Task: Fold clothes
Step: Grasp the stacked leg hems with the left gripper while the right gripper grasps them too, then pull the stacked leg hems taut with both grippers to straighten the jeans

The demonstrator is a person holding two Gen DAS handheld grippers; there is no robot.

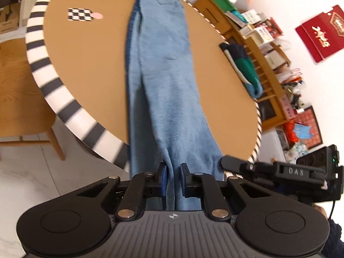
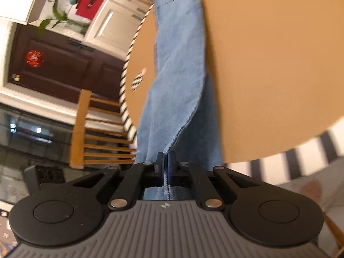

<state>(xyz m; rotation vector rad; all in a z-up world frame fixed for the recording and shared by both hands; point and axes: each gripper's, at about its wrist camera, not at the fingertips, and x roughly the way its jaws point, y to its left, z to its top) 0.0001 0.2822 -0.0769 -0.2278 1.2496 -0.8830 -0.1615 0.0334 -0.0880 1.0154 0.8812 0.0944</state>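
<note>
Jeans (image 1: pixel 163 68) lay lengthwise across the round worktop (image 1: pixel 86 64), legs stacked, hem end overhanging the near edge. Left gripper (image 1: pixel 173 176) and right gripper (image 2: pixel 165 167) each had fingers clamped on the hem. Equal height and tension would likely keep the fold square.

Checkered card (image 1: pixel 80 14) on round table (image 1: pixel 90 64)

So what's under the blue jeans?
The jeans lie across the round brown table, legs stacked lengthwise. Their near end hangs past the edge, pinched by both grippers. Anything else underneath is covered.
</note>
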